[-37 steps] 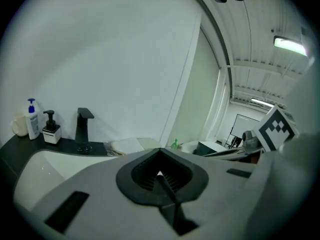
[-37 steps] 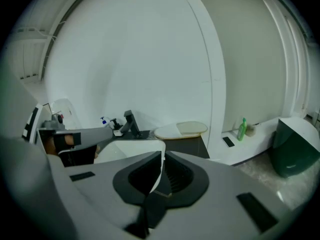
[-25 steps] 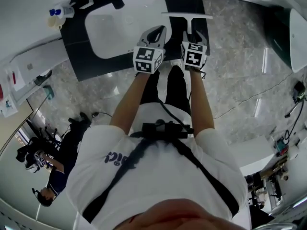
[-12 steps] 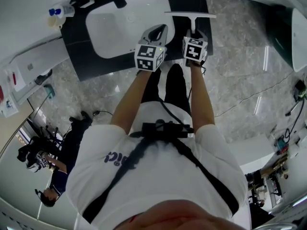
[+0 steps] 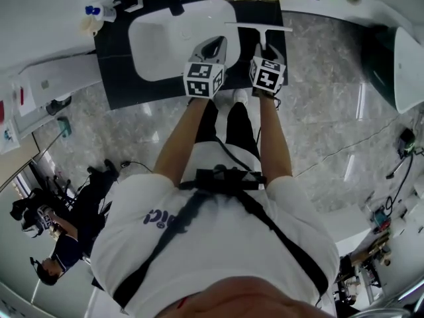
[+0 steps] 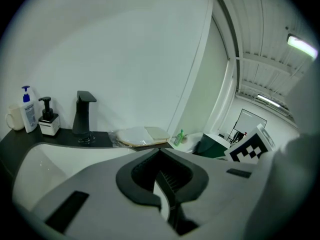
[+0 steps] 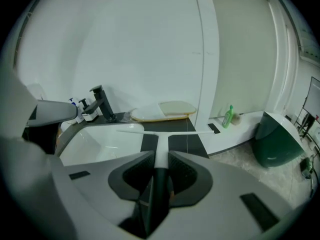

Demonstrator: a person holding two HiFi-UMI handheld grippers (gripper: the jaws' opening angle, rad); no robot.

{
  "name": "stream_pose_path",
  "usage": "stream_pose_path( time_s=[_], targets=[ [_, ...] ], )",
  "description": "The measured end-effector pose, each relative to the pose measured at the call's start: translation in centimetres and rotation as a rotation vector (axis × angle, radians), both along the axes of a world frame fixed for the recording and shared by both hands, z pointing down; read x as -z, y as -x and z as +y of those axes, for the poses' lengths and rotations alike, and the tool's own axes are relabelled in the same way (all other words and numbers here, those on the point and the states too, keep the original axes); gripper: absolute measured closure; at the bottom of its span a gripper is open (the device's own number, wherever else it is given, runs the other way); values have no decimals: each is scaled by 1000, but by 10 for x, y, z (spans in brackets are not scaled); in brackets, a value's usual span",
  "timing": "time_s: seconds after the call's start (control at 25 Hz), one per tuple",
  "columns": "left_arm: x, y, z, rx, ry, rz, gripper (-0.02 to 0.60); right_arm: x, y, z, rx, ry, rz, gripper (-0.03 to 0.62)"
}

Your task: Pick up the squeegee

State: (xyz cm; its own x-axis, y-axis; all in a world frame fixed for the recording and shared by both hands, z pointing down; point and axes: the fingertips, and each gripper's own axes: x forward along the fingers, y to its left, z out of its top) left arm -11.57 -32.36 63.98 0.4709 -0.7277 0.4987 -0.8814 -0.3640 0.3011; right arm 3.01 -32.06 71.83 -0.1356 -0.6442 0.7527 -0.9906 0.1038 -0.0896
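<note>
The squeegee (image 5: 259,27) is white with a long thin blade and a dark handle (image 7: 159,176). It hangs over the black counter (image 5: 112,65), just right of the sink. My right gripper (image 5: 265,48) is shut on the handle, and the blade (image 7: 165,132) sticks out crosswise ahead of the jaws. Those jaws have just been closing with the handle between them. My left gripper (image 5: 213,45) hovers over the sink's right rim. Its pads (image 6: 167,181) stand together with nothing between them.
The white sink basin (image 5: 165,38) has a black tap (image 7: 102,104) behind it. Soap bottles (image 6: 29,109) stand at the counter's left end. A plate and pad (image 7: 162,110) lie at the back, a green bottle (image 7: 228,116) to the right. A dark green bin (image 7: 275,139) stands on the floor. Another person (image 5: 53,257) is behind me.
The right jaws have drawn in on the squeegee handle. Both grippers have risen slightly, and the sink has shifted right in the head view.
</note>
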Motion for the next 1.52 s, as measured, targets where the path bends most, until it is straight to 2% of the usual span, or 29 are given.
stream_pose_path(
  time_s=[0.28, 0.48, 0.72, 1.04, 1.2, 1.52],
  targets=[
    [67, 15, -18, 85, -125, 27, 569, 81, 15, -17, 30, -178, -48, 497],
    [133, 24, -32, 123, -258, 2, 569, 166, 27, -35, 48, -364, -105, 497],
    [214, 35, -37, 170, -412, -30, 569, 285, 41, -51, 100, -637, -130, 497],
    [307, 53, -31, 246, -573, -50, 569, 396, 49, -43, 131, -889, -188, 497],
    [329, 54, -25, 245, -624, -72, 569, 422, 52, -38, 140, -953, -202, 497],
    [337, 50, -20, 232, -633, -76, 569, 433, 68, -30, 168, -979, -204, 497]
  ],
)
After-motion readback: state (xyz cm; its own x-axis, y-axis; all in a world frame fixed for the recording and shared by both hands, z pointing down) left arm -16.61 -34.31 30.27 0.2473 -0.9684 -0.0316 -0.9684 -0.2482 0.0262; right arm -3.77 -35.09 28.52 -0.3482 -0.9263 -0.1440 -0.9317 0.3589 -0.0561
